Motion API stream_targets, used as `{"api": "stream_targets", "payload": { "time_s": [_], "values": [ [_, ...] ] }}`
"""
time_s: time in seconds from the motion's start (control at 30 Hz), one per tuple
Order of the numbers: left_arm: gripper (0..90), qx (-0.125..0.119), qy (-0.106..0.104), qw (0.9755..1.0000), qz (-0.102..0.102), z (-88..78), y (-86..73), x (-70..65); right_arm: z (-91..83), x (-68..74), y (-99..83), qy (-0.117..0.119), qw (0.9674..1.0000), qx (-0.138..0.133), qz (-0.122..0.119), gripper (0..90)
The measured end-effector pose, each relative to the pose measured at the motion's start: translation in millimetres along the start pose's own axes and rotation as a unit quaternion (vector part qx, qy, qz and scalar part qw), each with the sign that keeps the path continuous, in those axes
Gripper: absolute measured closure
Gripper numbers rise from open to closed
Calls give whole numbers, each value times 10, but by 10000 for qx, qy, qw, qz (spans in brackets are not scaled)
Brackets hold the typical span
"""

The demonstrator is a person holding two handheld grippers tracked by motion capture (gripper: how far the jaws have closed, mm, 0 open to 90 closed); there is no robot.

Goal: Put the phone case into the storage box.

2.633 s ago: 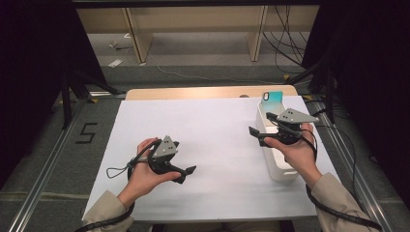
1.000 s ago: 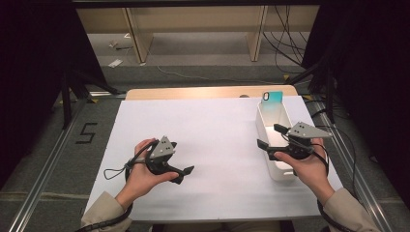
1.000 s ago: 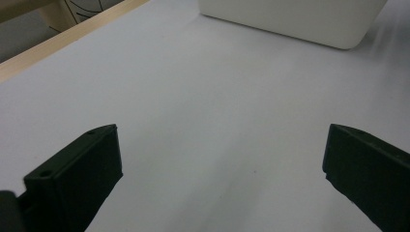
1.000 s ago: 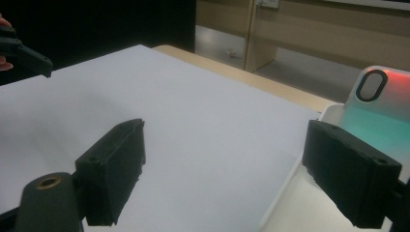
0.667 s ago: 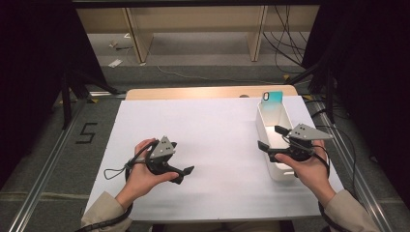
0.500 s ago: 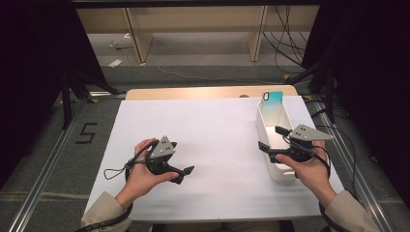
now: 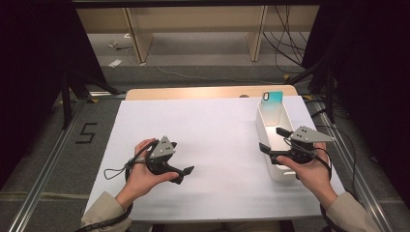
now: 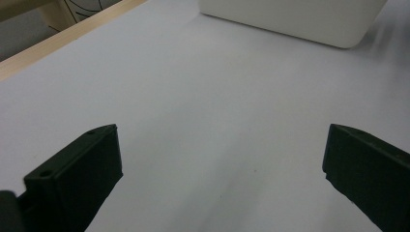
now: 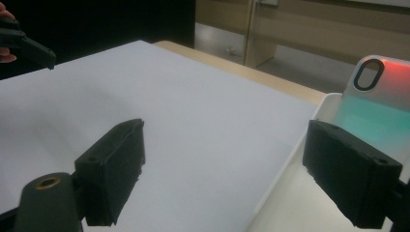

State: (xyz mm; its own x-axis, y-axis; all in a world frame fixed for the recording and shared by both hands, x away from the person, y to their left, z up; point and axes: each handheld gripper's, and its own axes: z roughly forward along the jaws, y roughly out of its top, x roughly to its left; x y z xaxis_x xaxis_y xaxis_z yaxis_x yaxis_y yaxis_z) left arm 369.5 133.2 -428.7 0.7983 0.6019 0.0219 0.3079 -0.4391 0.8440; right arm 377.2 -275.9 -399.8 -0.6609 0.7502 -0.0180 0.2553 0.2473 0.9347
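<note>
The thing in play is the teal, flat, rectangular phone case (image 7: 272,99) with an oval camera cut-out near its top. It stands on end at the far end of the long white plastic tray (image 7: 264,126), leaning against the tray's far wall, its broad face turned back toward the person. The tray lies on the white sheet that covers the desk (image 7: 212,130), with its long axis running away from the person.

The right gripper (image 7: 273,140) hangs over the near end of the same tray, so the case lies straight ahead of it along the tray's length, at the opposite end. In the right gripper view the jaws stand wide apart with nothing between them: one jaw is over the white sheet just outside the tray wall, the other over the tray's inside, and the case (image 9: 382,96) rises beyond that second jaw. The case's long axis is close to upright, tilted back a little.

The left gripper (image 7: 183,173) rests well apart from the tray, toward the person's left, also released and empty, its jaws aimed across the sheet at the tray's side wall (image 8: 295,21).

The right hand (image 7: 309,170) is plainly the nearer one; I judge that reaching the case calls for a move forward along the tray.
</note>
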Motion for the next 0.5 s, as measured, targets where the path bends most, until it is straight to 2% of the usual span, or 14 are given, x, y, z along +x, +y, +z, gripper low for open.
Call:
{"api": "stream_targets", "payload": {
  "time_s": [0.5],
  "values": [
    [0, -9, -10, 10000, -2, 6, -1, 6, 2, -2, 0, -9, 10000, -9, 14, 159]
  ]
}}
